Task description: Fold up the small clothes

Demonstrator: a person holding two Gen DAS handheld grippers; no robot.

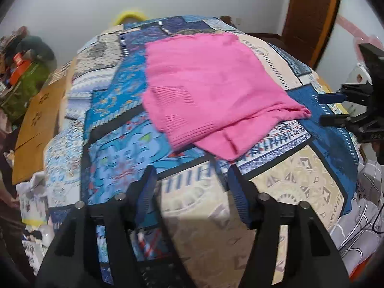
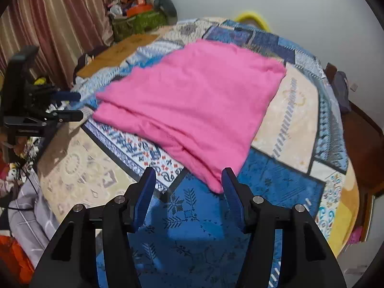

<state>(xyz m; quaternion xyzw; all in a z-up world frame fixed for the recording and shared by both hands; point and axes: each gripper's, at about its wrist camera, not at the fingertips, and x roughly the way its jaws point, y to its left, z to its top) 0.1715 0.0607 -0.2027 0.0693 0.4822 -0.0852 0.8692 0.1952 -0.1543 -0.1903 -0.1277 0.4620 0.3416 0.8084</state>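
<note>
The left gripper [image 1: 192, 175] is tilting steeply downward, its blue-padded jaws standing apart and gripping nothing. The right gripper [image 2: 188, 180] is angling down likewise, jaws parted and empty, each tool showing sideways in the other's view.

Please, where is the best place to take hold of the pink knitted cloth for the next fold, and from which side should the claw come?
Probably the near corner of the pink knitted cloth, which tapers to a layered point beside the open right claw. Come in low from the near edge, one finger sliding under the layers, since it lies flat on the patterned bedspread.
</note>
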